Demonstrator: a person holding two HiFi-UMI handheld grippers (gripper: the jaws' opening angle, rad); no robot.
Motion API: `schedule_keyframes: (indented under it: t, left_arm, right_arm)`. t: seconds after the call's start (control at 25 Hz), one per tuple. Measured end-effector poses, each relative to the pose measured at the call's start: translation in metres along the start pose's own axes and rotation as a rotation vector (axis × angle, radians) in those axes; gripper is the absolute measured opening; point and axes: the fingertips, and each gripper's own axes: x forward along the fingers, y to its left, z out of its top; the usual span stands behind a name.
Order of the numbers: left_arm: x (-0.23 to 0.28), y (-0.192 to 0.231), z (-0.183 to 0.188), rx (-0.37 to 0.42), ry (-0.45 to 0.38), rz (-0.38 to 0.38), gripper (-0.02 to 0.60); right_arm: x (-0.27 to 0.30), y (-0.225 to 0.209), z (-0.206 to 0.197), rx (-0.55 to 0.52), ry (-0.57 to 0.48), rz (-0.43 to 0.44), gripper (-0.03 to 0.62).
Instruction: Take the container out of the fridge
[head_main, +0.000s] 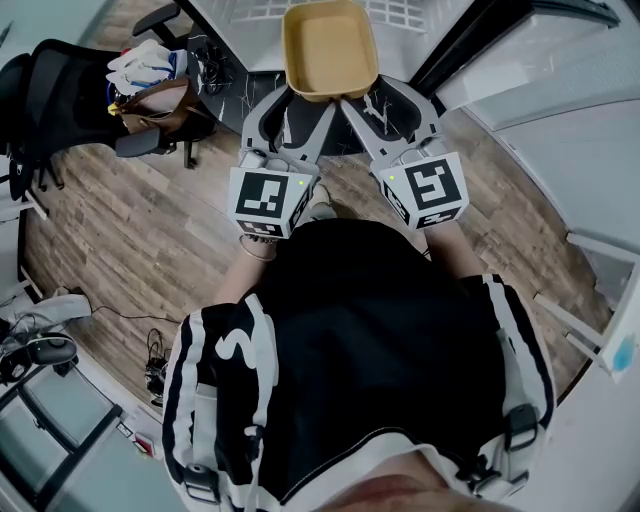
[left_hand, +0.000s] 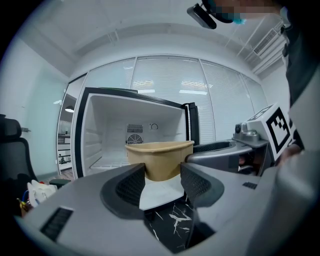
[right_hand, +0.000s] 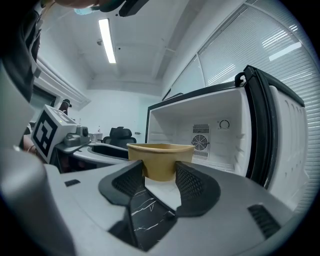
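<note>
Up in the air, just outside the open fridge (left_hand: 107, 132), the tan container (head_main: 330, 45) sits level with its open side up; its long side seems to point away from the person, toward the fridge. The left gripper (left_hand: 162, 176) pinches the container's near edge by the left corner; the right gripper (right_hand: 160, 177) pinches the same edge by the right corner; each pair of jaws is pressed against the container from both sides; the wood floor (head_main: 150, 230) lies below.
</note>
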Motion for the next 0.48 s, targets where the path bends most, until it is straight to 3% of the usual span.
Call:
schedule_keyframes:
  t: [0.48]
  left_arm:
    - [-0.017,-0.015,0.001,0.002,-0.007,0.019,0.227]
  right_arm:
    - [-0.019,0.01,0.0,0.014,-0.005,0.021,0.216]
